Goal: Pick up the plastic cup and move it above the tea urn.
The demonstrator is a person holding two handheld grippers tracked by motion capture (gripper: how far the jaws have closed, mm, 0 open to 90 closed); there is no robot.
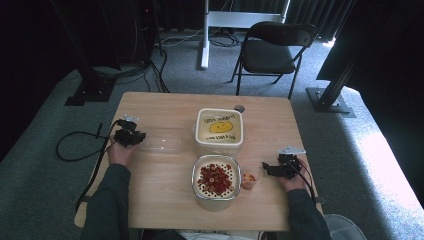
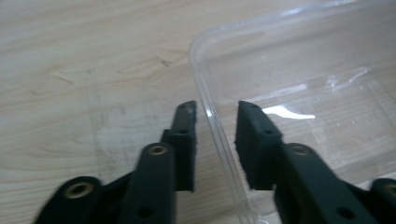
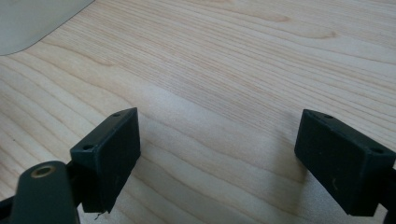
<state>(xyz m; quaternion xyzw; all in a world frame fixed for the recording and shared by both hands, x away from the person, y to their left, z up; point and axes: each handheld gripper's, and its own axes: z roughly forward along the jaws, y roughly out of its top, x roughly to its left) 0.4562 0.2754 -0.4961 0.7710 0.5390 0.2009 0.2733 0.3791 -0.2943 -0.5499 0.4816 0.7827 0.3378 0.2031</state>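
A clear plastic lid (image 1: 161, 144) lies flat on the wooden table (image 1: 150, 107), left of centre. My left gripper (image 1: 134, 138) is at its left end. In the left gripper view the jaws of that gripper (image 2: 215, 109) straddle the lid's rim (image 2: 205, 93), one inside and one outside, with a small gap on each side. My right gripper (image 1: 267, 169) hovers low at the right, just right of a small cup of red bits (image 1: 248, 181). The right gripper (image 3: 219, 116) stands wide open over bare wood, holding nothing.
A glass bowl of red slices (image 1: 216, 181) sits near the front centre. Behind it stands a white tub with a yellow smiley on its lid (image 1: 220, 127). A folding chair (image 1: 272, 50) stands on the carpet beyond the table. Cables trail off the left edge.
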